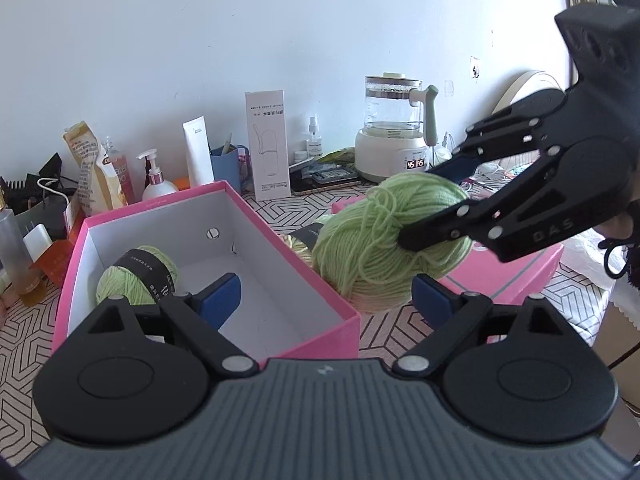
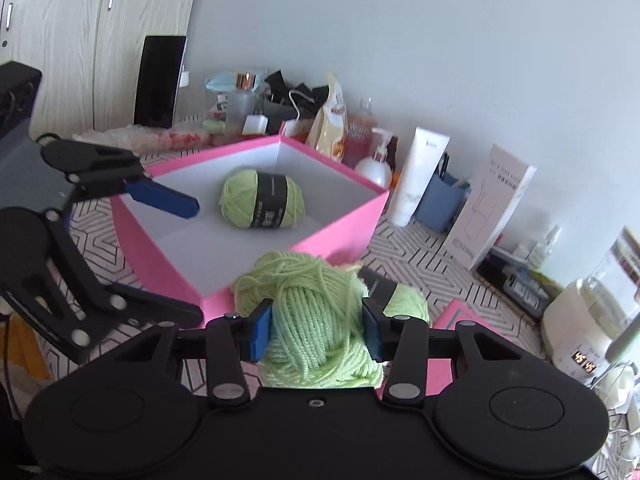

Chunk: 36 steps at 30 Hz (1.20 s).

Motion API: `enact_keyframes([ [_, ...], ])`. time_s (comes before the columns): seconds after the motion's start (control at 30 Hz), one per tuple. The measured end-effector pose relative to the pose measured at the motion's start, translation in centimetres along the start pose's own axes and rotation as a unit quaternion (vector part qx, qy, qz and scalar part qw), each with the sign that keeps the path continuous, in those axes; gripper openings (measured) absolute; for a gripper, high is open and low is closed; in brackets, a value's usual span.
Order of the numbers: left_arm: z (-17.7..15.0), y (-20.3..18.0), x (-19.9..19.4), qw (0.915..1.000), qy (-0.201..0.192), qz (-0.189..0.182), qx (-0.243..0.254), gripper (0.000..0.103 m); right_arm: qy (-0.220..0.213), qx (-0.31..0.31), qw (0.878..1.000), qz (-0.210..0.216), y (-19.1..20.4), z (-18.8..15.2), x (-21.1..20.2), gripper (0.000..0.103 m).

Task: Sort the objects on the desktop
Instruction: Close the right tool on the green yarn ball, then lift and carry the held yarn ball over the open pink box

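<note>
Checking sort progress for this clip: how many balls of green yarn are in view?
2. One banded green yarn ball lies inside the open pink box. The other green yarn ball is outside, held in the right claw near the box's edge. More may be hidden behind it.

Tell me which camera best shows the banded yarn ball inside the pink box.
The right wrist view: the banded light-green yarn ball lies unobstructed in the pink cardboard box. In the left wrist view, the left gripper partly hides it.
</note>
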<state>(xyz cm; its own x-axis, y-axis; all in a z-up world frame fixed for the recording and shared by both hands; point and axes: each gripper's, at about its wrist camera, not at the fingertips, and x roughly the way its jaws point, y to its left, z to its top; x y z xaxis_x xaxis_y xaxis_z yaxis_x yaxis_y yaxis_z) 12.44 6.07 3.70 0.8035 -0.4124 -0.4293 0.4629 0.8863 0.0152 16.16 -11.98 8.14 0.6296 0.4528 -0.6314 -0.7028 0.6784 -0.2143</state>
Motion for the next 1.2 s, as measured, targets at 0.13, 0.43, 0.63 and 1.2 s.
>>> enact_keyframes([
  [0.13, 0.2, 0.4, -0.5, 0.9999, -0.014, 0.001, -0.002, 0.093, -0.021, -0.01, 1.0, -0.007, 0.5, 1.7, -1.6, 0.036],
  [0.43, -1.4, 2.8, -1.5, 0.9992, -0.012, 0.022, -0.033, 0.093, 0.06, -0.009, 0.998, 0.034, 1.0, 0.4, 2.4, 0.043],
  [0.63, -2.2, 2.4, -2.2, 0.999, -0.008, -0.02, -0.038, 0.093, 0.125, -0.007, 0.989, 0.077, 1.0, -2.6, 3.4, 0.074],
  [1.2, -2.3, 0.7, -1.5, 0.9999, 0.01, -0.003, -0.013, 0.094, 0.146, 0.041, 0.986, 0.07, 1.1, -5.3, 7.3, 0.059],
])
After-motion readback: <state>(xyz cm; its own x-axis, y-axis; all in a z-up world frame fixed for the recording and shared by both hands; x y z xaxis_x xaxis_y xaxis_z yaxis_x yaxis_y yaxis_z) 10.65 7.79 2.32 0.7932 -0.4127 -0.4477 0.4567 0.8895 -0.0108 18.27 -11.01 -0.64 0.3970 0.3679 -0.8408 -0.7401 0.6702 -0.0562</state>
